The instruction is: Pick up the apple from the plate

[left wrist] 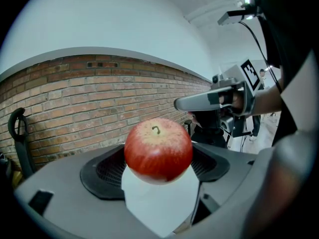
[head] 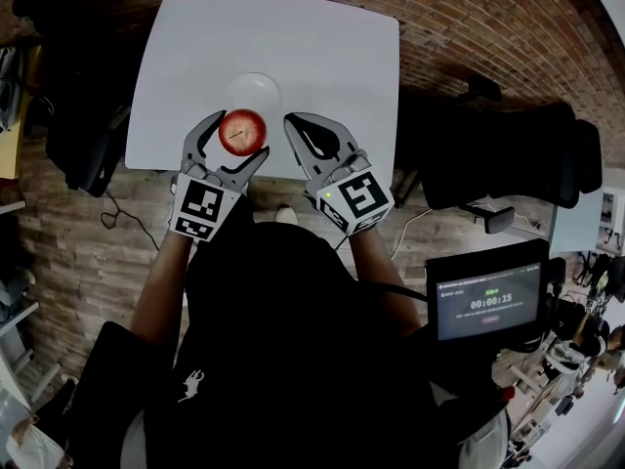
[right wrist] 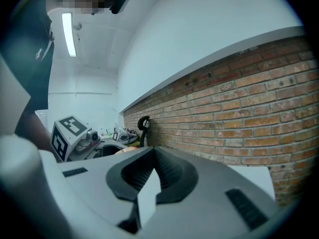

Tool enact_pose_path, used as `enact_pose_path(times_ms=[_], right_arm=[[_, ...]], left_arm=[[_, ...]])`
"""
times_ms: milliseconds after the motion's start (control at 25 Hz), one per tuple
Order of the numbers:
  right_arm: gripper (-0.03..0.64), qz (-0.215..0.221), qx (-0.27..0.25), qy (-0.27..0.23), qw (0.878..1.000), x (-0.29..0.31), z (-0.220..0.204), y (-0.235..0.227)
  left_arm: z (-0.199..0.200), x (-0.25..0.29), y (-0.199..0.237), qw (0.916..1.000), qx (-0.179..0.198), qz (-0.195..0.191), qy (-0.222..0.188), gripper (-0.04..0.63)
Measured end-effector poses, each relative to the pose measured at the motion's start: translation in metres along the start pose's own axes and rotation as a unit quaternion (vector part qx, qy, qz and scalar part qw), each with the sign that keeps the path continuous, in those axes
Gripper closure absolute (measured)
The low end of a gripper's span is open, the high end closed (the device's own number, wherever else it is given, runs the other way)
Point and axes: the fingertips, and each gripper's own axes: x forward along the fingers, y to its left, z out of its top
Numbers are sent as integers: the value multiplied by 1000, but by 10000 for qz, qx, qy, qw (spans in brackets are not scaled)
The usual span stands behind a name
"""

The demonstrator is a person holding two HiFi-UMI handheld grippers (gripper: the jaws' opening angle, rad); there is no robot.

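A red apple (head: 243, 130) sits between the jaws of my left gripper (head: 243, 135), which is shut on it. The apple is held clear of the white plate (head: 256, 87), just on the near side of it, above the white table (head: 332, 57). In the left gripper view the apple (left wrist: 158, 150) fills the middle, stem up, pinched between the dark pads (left wrist: 102, 173). My right gripper (head: 292, 122) hangs just right of the apple with its jaws together and nothing in them; its pads (right wrist: 172, 176) meet in the right gripper view.
The table stands on a brick floor. Black office chairs (head: 508, 149) are at the right and another dark chair (head: 83, 140) at the left. A screen with a timer (head: 488, 301) is at the lower right. The person's dark torso fills the foreground.
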Motion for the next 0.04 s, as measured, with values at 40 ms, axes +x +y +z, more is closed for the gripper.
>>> enact_pose_path(times_ms=[40], right_arm=[[614,-3,-5,-2,10000,1,0,0]], left_arm=[[0,0,1,10000,3,-2,-1,195]])
